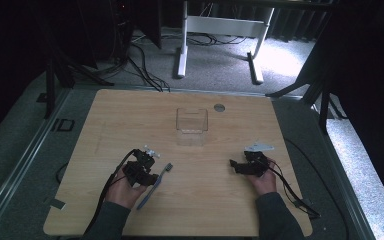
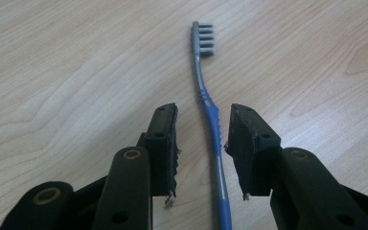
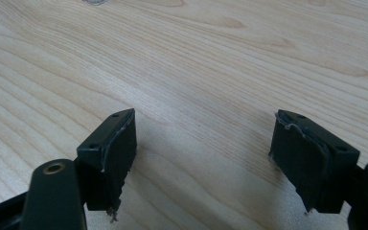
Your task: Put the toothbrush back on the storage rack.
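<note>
Left claw [image 2: 203, 143] straddles the toothbrush [image 2: 211, 120], jaws apart, not yet gripping.

The toothbrush lies flat on the counter [image 2: 76, 72], its long axis running straight out from this claw, bristles at the far end; the right claw [image 3: 203, 153], released, sits well apart from the toothbrush.

Clear plastic box [image 1: 192, 126] stands upright at mid-far desk [image 1: 130, 115]. Small grey round disc [image 1: 219, 107] beyond it, near far edge, apart. White frame legs [image 1: 181, 55] on carpet behind.
</note>
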Motion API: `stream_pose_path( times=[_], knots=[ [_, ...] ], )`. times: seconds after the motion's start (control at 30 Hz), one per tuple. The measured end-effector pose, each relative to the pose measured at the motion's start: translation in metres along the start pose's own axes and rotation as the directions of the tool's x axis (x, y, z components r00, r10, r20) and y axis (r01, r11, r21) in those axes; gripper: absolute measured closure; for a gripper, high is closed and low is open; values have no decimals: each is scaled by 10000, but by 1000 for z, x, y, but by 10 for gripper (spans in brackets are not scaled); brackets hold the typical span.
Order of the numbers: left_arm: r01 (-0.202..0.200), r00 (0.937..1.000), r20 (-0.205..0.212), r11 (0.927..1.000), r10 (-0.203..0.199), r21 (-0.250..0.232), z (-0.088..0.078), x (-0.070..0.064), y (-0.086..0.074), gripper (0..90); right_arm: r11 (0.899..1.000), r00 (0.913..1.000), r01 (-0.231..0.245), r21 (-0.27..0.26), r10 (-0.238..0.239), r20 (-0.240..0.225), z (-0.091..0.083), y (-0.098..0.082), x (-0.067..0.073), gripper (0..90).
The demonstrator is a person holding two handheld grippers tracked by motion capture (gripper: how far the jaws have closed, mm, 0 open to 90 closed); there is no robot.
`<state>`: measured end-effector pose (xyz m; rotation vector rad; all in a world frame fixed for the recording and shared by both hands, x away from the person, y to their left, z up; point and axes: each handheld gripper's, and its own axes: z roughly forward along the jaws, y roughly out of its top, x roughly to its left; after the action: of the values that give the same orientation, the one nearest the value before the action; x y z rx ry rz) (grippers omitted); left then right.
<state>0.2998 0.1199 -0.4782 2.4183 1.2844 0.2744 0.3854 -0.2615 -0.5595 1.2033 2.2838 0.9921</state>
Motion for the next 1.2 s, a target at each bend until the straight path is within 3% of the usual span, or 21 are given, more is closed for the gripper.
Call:
stream_pose_path(
  times=[1.2],
  knots=[
    [-171, 9998, 154, 9948, 157, 1007, 17, -1, 6, 665, 10000, 10000, -6, 2, 6, -4, 0, 0, 0, 236]
  ],
)
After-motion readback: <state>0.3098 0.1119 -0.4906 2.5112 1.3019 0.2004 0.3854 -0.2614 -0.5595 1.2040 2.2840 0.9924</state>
